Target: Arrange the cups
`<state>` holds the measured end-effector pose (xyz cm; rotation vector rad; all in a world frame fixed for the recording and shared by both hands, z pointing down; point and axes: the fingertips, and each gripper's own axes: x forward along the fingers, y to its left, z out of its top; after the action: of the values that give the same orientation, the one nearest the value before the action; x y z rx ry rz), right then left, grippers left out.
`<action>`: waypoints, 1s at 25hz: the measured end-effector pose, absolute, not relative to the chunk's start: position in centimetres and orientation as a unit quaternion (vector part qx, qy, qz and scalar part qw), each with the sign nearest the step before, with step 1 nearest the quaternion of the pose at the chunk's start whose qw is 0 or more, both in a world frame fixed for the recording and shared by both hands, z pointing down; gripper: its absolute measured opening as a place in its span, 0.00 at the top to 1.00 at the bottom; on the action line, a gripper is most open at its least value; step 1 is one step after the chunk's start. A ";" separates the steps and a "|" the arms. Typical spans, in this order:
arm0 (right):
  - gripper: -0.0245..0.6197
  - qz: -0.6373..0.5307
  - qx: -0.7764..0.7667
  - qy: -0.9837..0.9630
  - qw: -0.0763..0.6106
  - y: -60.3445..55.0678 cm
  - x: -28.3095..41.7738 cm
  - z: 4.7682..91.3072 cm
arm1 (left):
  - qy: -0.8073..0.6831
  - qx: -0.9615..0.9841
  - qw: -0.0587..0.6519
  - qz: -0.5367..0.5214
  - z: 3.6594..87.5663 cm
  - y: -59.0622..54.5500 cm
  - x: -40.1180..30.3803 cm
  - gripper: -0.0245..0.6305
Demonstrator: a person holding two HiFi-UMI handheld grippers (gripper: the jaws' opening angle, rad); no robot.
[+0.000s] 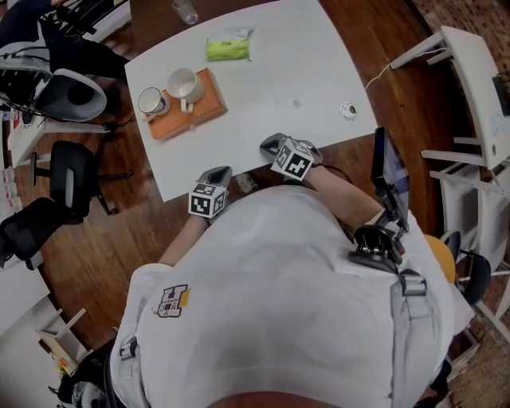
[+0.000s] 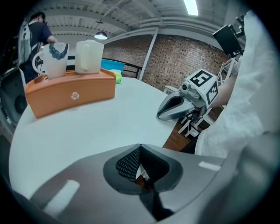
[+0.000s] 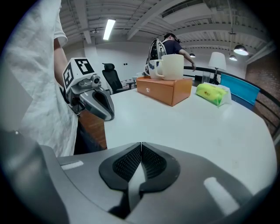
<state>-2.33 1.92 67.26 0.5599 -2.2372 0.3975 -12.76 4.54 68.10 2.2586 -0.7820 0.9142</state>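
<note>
Two cups stand on an orange box (image 1: pixel 194 111) on the far left part of the white table (image 1: pixel 263 96): a plain white mug (image 1: pixel 184 84) and a patterned cup (image 1: pixel 151 101) to its left. From the left gripper view the box (image 2: pixel 70 92) carries the patterned cup (image 2: pixel 54 60) and the white mug (image 2: pixel 89 56). Over the table's near edge my left gripper (image 1: pixel 221 173) is shut and holds nothing. My right gripper (image 1: pixel 269 144), a short way to its right, is also shut and empty. Both are well short of the box (image 3: pixel 164 89) and the mug (image 3: pixel 173 66).
A green packet (image 1: pixel 227 49) lies at the table's far side, a clear glass (image 1: pixel 186 11) beyond it, and a small round object (image 1: pixel 348 110) near the right edge. Office chairs (image 1: pixel 68 171) stand to the left on the wooden floor. A person stands in the background.
</note>
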 end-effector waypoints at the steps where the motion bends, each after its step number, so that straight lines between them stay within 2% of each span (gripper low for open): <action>1: 0.96 0.156 0.221 -0.880 0.390 1.8 -2.3 67.2 | -0.292 0.845 0.287 0.342 68.1 4.5 -12.7 0.96; 25: 0.96 0.155 0.216 -0.881 0.392 1.3 -2.4 67.4 | -0.305 0.844 0.292 0.332 68.2 4.1 -12.9 0.96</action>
<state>-2.41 1.33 67.44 0.5496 -2.2369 0.3935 -12.94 4.06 68.23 2.2496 -0.8118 0.8838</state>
